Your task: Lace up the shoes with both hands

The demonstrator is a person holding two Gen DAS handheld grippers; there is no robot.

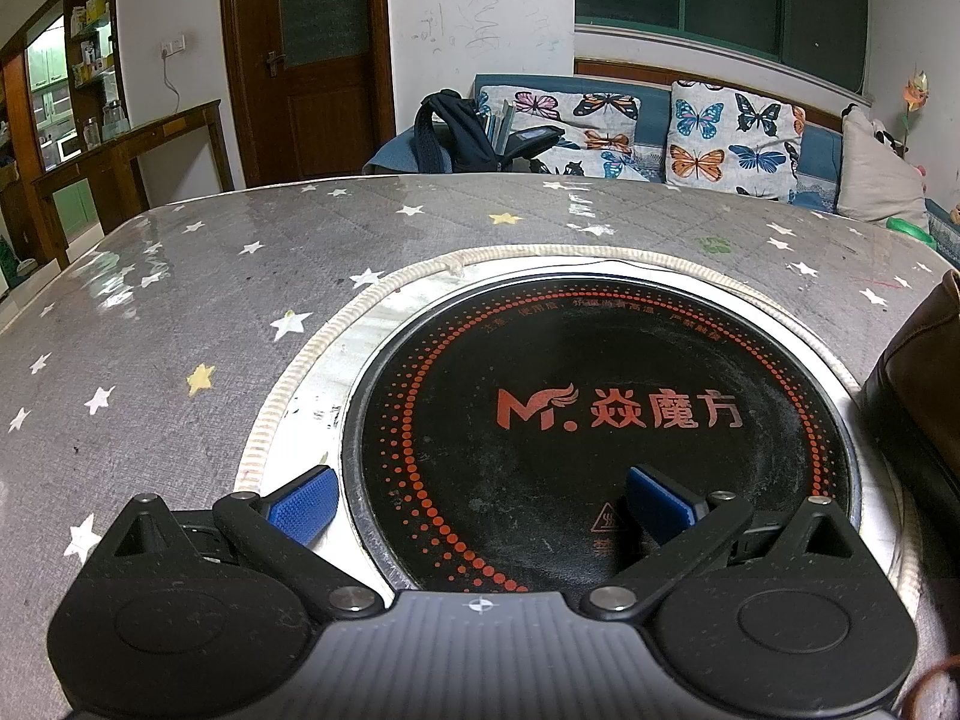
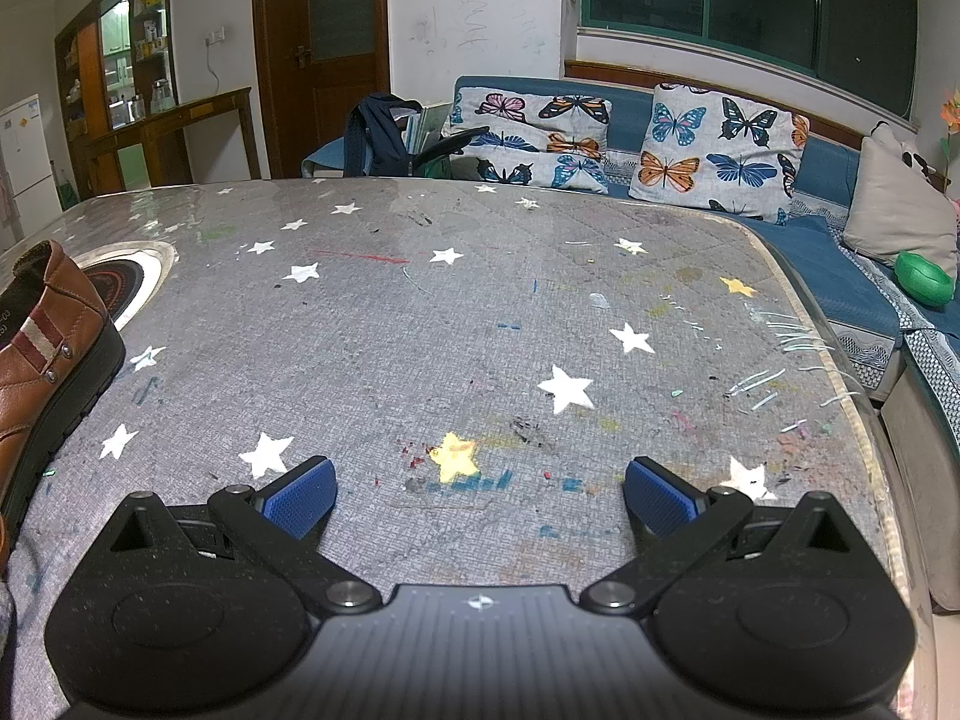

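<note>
A brown leather shoe point(image 2: 42, 354) with a black sole and a red-and-white striped band lies at the far left of the right wrist view, heel pointing away. Its side also shows at the right edge of the left wrist view point(image 1: 924, 384). No lace is clearly visible. My left gripper point(image 1: 480, 501) is open and empty above the black induction cooktop point(image 1: 600, 420), with the shoe to its right. My right gripper point(image 2: 480, 495) is open and empty above the star-patterned table cover point(image 2: 420, 330), with the shoe to its left.
The round cooktop is set into the table inside a pale ring point(image 1: 312, 348). Behind the table stands a blue sofa point(image 2: 840, 276) with butterfly cushions point(image 2: 720, 150), a dark backpack point(image 2: 378, 138) and a green bowl point(image 2: 924, 279). The table's right edge point(image 2: 852, 396) is near.
</note>
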